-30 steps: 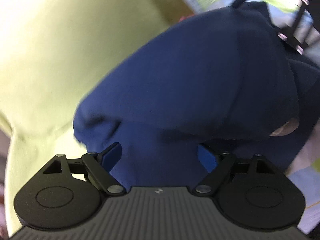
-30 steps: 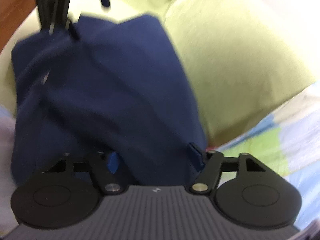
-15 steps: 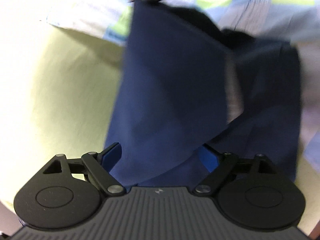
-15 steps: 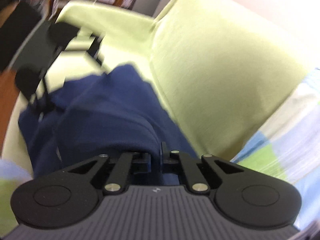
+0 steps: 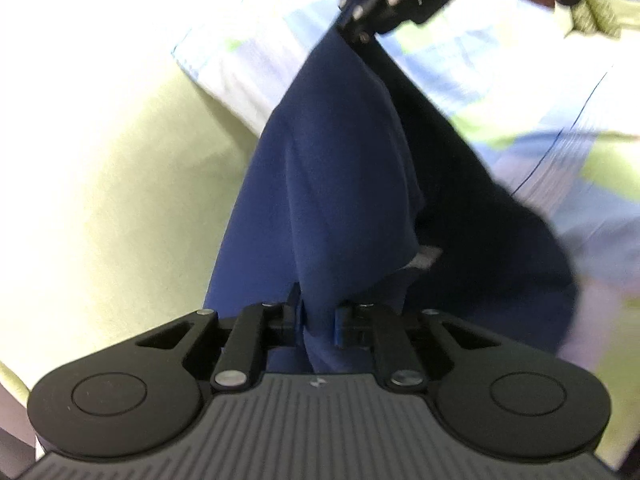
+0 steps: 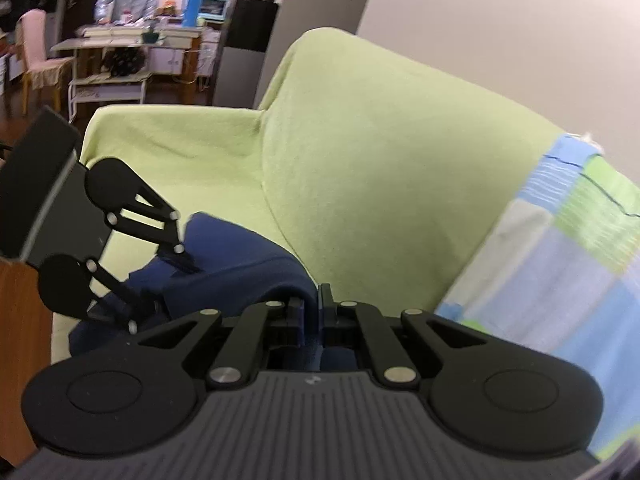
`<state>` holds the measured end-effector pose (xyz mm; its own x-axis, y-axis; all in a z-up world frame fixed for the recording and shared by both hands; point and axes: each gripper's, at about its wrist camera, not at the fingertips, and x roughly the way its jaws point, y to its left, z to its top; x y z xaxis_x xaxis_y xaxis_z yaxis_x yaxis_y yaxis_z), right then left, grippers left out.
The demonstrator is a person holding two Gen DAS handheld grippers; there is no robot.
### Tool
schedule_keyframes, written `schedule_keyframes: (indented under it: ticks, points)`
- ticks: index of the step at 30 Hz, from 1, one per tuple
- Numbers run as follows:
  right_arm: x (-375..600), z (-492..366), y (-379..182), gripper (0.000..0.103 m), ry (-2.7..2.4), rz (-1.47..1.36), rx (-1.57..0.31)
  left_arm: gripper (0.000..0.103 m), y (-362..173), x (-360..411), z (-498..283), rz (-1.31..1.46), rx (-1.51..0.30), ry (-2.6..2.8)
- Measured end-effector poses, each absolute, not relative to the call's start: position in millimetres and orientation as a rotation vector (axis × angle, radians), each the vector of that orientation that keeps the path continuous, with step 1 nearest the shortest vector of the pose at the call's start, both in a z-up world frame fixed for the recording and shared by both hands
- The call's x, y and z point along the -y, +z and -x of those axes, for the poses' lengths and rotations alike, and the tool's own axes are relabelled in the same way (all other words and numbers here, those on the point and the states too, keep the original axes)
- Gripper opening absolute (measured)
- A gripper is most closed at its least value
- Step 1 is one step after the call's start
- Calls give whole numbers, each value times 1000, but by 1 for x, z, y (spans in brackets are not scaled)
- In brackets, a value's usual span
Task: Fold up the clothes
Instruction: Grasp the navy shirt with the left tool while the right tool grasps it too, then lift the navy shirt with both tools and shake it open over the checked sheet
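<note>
Navy garment hangs stretched lengthwise between both claws.

Strong light bleaches the green sofa cover nearly white in the left wrist view, where motion blur smears everything. The right wrist view is evenly lit and sharper, its edges bowed by fisheye distortion

Navy blue garment, plain, with a small pale grey label at one fold. Pale lime-green sofa cover, plain. A blanket checked in light blue, white and lime green, with fine stripes. Black gripper with dark blue pads. Pink chair far off.
</note>
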<state>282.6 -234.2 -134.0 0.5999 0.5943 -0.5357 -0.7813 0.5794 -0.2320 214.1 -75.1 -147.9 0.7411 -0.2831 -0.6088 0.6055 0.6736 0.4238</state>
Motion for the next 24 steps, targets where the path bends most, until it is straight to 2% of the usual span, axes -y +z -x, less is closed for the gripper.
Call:
schedule_keyframes:
  ticks: [5,6,9,15,24]
  points:
    - [258,-252,-88,3,780,427,-435,12,-75,86,-181,-591,-504,-624]
    - [260,-248,-78,3,766,415,-440,12,-80,65,-174,-579,-502,-635]
    - [289,-215,-45,3,679,364,-476,12,-50,54,-166,-538,-481,-711]
    - [345,-162,-10,3,448,253,-586,12,6,127,-161,-524,-422,-961]
    - [454,-88,-12,3,97,157,-704,12,0,265,-177,-506,-421,-1251]
